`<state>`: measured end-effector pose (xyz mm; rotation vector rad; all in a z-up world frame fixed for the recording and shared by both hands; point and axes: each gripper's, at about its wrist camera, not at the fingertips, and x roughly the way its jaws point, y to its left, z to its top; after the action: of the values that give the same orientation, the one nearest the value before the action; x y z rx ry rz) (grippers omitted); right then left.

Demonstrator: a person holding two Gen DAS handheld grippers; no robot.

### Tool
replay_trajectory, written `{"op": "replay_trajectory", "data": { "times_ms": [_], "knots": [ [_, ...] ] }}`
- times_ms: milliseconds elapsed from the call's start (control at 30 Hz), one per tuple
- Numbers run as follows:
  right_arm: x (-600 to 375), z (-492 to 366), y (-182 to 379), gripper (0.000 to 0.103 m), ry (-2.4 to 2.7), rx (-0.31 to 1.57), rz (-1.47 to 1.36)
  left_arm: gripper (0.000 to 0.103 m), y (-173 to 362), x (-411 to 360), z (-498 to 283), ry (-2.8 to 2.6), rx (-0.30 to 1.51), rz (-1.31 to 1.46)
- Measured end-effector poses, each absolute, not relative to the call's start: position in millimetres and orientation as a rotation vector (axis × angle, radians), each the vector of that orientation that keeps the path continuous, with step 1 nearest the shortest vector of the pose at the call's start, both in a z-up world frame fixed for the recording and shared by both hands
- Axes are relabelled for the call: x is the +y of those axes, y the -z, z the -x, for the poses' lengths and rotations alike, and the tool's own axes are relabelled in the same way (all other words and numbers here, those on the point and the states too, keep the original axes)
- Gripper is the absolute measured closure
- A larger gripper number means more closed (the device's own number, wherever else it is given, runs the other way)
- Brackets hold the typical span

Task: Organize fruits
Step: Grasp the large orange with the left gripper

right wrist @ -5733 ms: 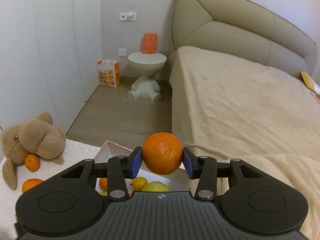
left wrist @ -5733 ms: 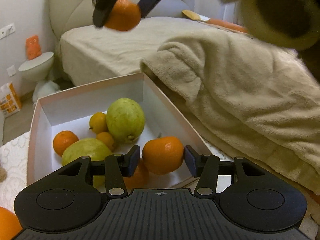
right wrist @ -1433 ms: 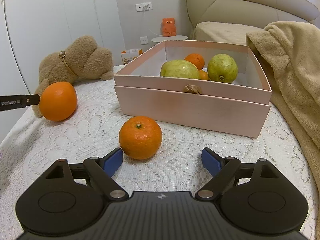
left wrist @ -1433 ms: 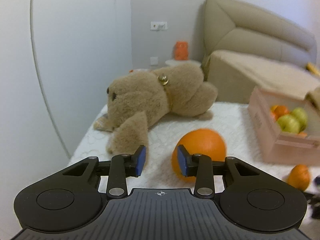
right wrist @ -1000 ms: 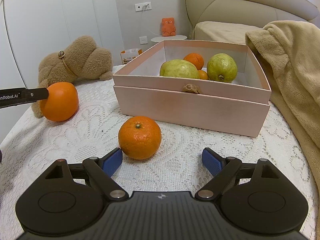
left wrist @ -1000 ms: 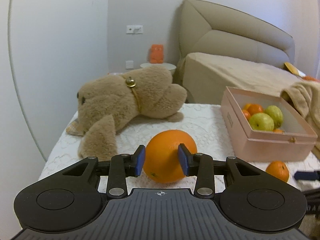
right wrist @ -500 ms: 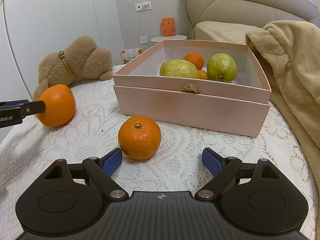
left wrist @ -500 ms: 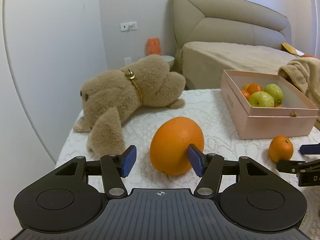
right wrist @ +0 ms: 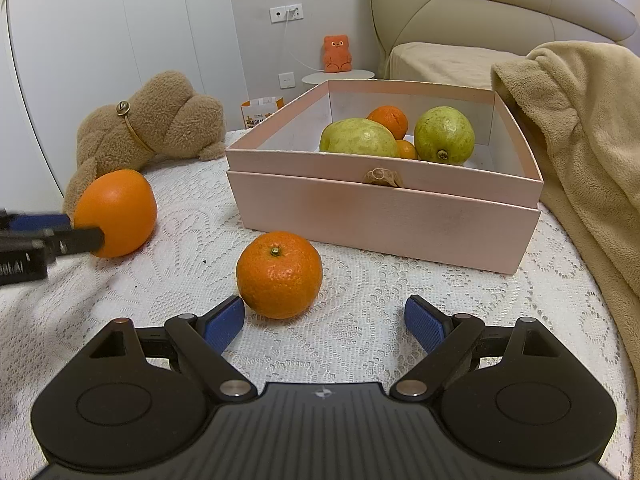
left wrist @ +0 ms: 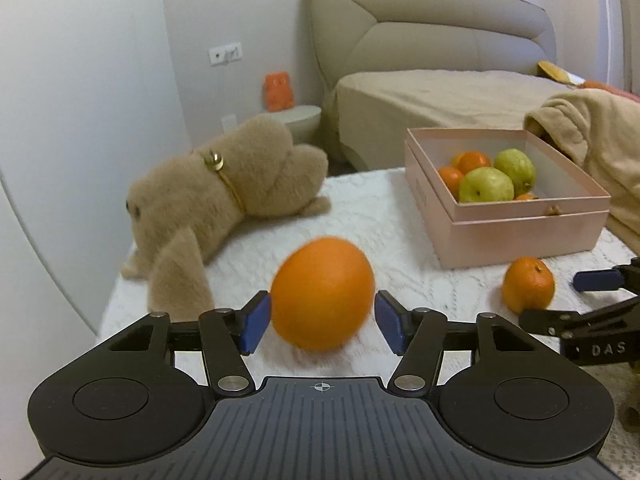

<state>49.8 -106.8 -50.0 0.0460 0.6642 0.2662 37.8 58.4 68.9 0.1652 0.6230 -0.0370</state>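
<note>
**Orange fruit framed by both open grippers**

Orange and blurred, the large orange [left wrist: 323, 293] sits between the parted jaws of the left gripper [left wrist: 322, 322], its left side at the left pad, a small gap on the right. On the lace-covered table [right wrist: 400, 320], the small mandarin [right wrist: 279, 274] lies just ahead of the right gripper [right wrist: 324, 322], jaws wide apart, nearer its left finger. Behind stands the pink box [right wrist: 384, 216] holding guavas [right wrist: 444, 134] and oranges, beside a plush toy [left wrist: 224, 196].
</note>
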Motion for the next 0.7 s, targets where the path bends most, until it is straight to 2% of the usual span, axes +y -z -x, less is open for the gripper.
{"op": "replay_trajectory", "data": {
  "times_ms": [100,500,700],
  "knots": [
    [-106.8,-49.8,49.9,0.015,-0.266,0.664,-0.046,0.040,-69.1,54.8,-49.4,0.046,0.638,-0.197],
    [-107.0,-50.1,50.0,0.015,-0.266,0.664,-0.044,0.028,-53.2,60.8,-90.4,0.001,0.678,-0.304],
    [-107.1,-49.9,49.9,0.015,-0.266,0.665,-0.044,0.026,-52.0,89.0,-104.6,-0.002,0.685,-0.143]
  ]
}}
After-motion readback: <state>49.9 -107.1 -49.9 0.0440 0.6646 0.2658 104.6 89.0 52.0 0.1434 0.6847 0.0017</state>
